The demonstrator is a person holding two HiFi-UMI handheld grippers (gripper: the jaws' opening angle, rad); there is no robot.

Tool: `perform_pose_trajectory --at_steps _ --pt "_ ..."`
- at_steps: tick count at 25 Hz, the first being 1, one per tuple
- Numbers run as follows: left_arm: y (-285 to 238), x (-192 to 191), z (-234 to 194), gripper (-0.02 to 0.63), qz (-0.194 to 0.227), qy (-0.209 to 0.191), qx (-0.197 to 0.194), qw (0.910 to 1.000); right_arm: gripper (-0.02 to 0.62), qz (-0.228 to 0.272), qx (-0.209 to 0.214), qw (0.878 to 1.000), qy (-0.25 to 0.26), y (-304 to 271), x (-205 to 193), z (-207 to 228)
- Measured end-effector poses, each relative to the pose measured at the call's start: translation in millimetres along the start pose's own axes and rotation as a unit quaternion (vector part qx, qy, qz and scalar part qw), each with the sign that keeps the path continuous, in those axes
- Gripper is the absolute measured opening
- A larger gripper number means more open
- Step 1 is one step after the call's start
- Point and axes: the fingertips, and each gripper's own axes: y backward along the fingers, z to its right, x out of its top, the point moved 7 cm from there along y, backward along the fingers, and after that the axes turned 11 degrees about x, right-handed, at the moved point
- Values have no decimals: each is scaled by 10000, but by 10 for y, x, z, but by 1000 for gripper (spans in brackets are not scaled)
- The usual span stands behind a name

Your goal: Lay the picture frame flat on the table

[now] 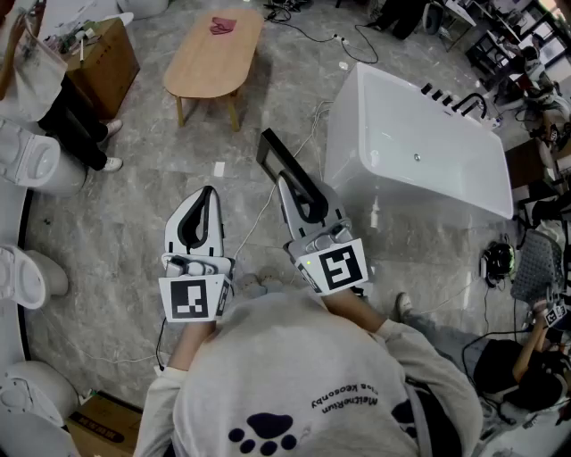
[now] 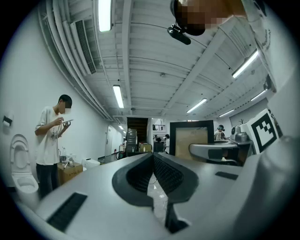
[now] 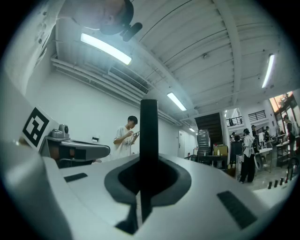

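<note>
Grey sweatshirt (image 1: pixel 294 375) shoulders fill the bottom of the head view, and both arms reach forward from them over the marble-patterned floor (image 1: pixel 134 223).

The left tool (image 1: pixel 208 192) has its jaws pressed together with nothing between them; its own view shows the two ribbed pads meeting along a thin seam. The right tool (image 1: pixel 284 178) is clamped on the picture frame (image 1: pixel 272 152), pinching its lower edge. From the right gripper view the frame appears edge-on as a narrow black bar rising straight up out of the jaws. From the left gripper view it shows its face: a black border round a tan panel, standing upright just beside the right tool.

The frame is in the air above the floor, not on the desk (image 1: pixel 201 71). That wooden oval desk stands well apart, towards the top of the head view, its near rounded end facing the tools. A reddish cloth (image 1: pixel 221 25) lies at its far end; the rest of the top is bare. Open floor runs between the tools and the desk, crossed by a thin cable (image 1: pixel 259 214).

A white bathtub (image 1: pixel 357 116) stands near the right tool, on its right. Toilets (image 1: pixel 36 161) line the left edge of the head view, and a cardboard box (image 1: pixel 107 54) sits left of the desk.
</note>
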Motion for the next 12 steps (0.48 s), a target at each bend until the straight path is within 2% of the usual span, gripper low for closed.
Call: perform_pose_trajectory --at_steps 5,12 --pt "46 24 -75 11 -29 -105 -37 9999 17 -30 -97 9999 20 5 -21 -95" --pt "86 -87 -172 12 -98 68 -205 9997 17 -90 -204 9995 -216 1 -98 -187"
